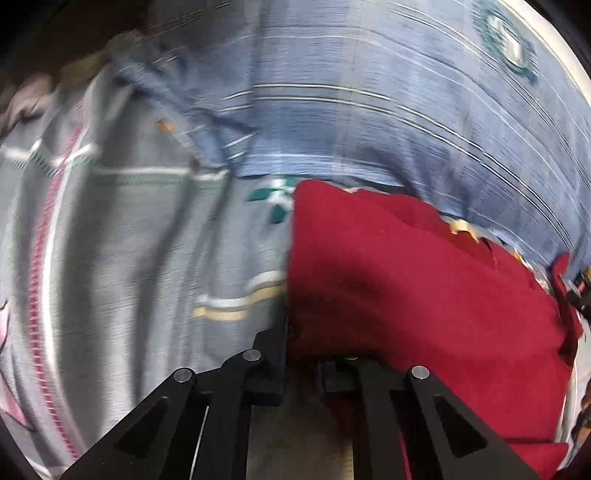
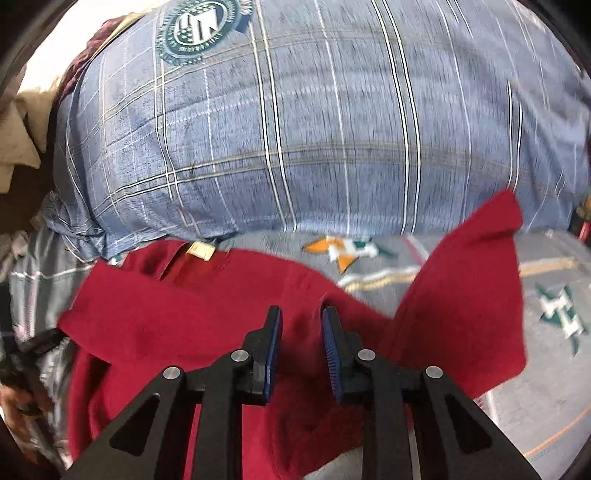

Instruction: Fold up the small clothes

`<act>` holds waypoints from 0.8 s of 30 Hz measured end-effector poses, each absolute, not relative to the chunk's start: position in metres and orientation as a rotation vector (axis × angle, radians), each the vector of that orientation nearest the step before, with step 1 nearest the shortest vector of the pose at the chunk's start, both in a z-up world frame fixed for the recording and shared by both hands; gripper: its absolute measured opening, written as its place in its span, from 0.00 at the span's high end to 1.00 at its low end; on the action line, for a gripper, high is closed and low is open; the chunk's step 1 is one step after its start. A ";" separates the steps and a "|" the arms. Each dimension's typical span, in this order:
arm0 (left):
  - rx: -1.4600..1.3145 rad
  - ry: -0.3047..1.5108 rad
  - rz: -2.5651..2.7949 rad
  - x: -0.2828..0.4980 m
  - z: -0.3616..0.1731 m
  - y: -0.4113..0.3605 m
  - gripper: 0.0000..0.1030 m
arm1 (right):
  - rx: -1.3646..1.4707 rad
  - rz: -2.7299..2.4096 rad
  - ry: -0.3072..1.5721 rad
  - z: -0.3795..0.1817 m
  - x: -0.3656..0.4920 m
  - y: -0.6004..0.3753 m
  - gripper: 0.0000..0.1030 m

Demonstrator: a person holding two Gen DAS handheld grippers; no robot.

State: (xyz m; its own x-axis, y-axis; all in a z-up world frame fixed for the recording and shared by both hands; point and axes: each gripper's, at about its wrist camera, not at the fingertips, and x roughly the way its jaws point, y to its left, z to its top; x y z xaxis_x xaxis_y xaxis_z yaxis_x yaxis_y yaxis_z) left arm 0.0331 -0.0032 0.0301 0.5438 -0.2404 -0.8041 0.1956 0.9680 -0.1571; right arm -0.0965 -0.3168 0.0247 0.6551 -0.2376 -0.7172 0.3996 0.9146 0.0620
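Right wrist view: dark red knit garment (image 2: 192,332) lies rumpled on a grey printed bedsheet (image 2: 546,387), cream neck label (image 2: 200,252) at its far edge, one corner flipped up at right. Right gripper (image 2: 301,347) has its blue-padded fingers (image 2: 330,347) narrowed, a ridge of red cloth pinched between them. Left wrist view, blurred: left gripper (image 1: 301,354) jaws nearly together at the garment's left edge, probably nipping the fabric, though the red cloth hides the right finger. Blue plaid pillow (image 2: 314,129) with a round green emblem (image 2: 195,31) lies just beyond the garment on the far side.
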 end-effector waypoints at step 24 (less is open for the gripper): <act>-0.061 0.975 -0.321 -0.047 0.057 0.024 0.46 | 0.092 -0.341 0.873 0.004 -0.067 -0.289 0.95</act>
